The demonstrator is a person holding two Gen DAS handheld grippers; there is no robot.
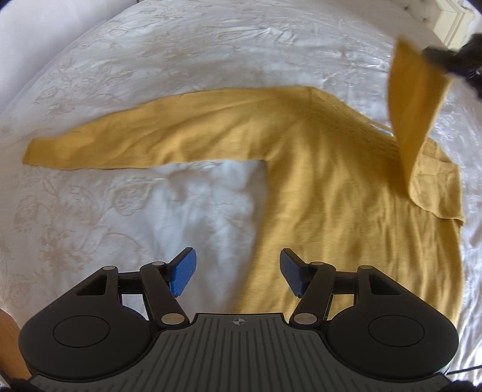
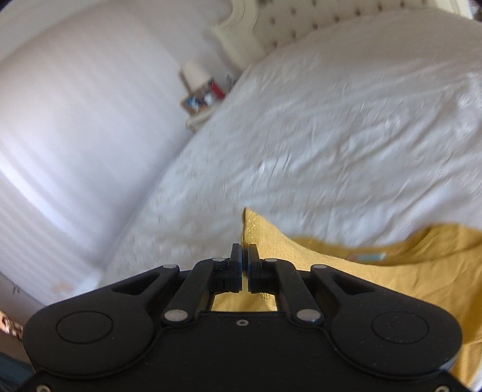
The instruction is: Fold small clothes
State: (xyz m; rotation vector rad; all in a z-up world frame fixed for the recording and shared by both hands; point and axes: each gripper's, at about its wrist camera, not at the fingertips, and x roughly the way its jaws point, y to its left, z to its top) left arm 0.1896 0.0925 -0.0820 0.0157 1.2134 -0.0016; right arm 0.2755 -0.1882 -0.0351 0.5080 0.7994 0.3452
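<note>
A mustard-yellow long-sleeved top [image 1: 331, 187] lies spread on the white bedspread [image 1: 150, 60]. One sleeve [image 1: 135, 144] stretches flat to the left. The other sleeve [image 1: 415, 99] is lifted off the bed at the upper right, and my right gripper [image 1: 433, 55] is shut on its cuff. In the right wrist view the right gripper [image 2: 244, 265] has its jaws pressed together on the yellow cuff [image 2: 256, 232], with the top's body [image 2: 406, 271] below and to the right. My left gripper [image 1: 238, 271] hangs open above the top's lower left edge, its blue pads [image 1: 183, 273] holding nothing.
The bedspread [image 2: 331, 135] is wrinkled and patterned. A tufted headboard [image 2: 301, 27] stands at the far end. A bedside table with a lamp [image 2: 195, 78] and small items sits beside the bed, against a white wall [image 2: 75, 105]. A wooden edge [image 1: 9, 343] shows at the lower left.
</note>
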